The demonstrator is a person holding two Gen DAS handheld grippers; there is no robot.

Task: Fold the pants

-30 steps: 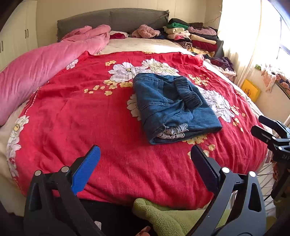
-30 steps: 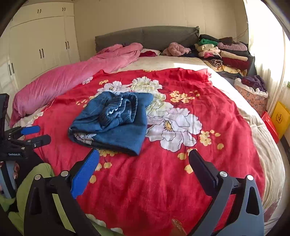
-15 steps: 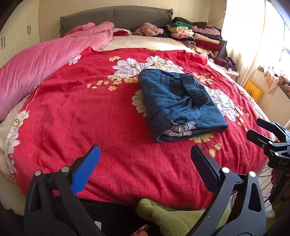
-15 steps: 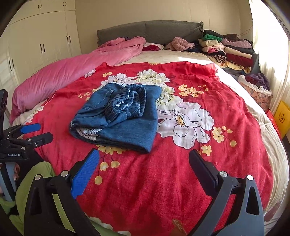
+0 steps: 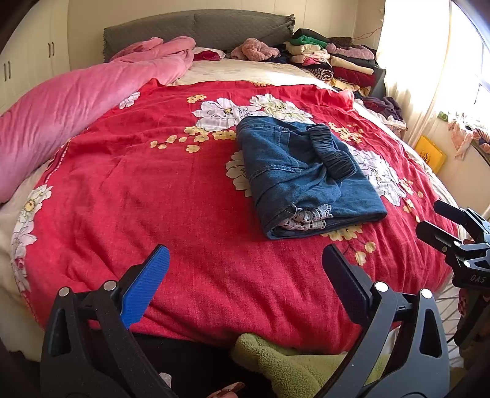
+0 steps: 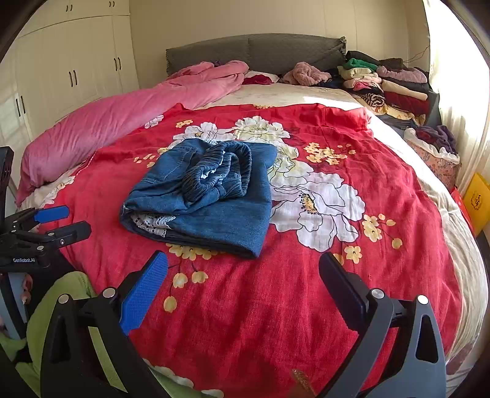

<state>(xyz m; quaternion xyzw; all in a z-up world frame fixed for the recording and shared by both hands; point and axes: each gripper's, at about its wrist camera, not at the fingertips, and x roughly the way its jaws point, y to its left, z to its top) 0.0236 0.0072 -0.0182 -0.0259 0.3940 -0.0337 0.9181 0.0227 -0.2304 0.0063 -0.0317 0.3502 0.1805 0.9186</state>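
Observation:
Blue denim pants (image 5: pixel 303 174) lie folded into a compact stack on the red floral bedspread (image 5: pixel 171 196), elastic waistband on top and white lace trim showing at the near edge. They also show in the right wrist view (image 6: pixel 208 196). My left gripper (image 5: pixel 245 275) is open and empty, held over the near edge of the bed, short of the pants. My right gripper (image 6: pixel 243 281) is open and empty, also short of the pants. Each gripper shows in the other's view: the right one (image 5: pixel 450 226) at the right edge, the left one (image 6: pixel 52 220) at the left edge.
A pink duvet (image 5: pixel 61 110) lies along the left side of the bed. Stacks of folded clothes (image 5: pixel 333 61) sit at the far right by the grey headboard (image 5: pixel 199 27). A basket of clothes (image 6: pixel 435 150) stands right of the bed. Wardrobe doors (image 6: pixel 76 70) stand on the left.
Both grippers have moved forward a little toward the bed, so the pants appear closer. Both have stayed open and empty. The pants have not moved.

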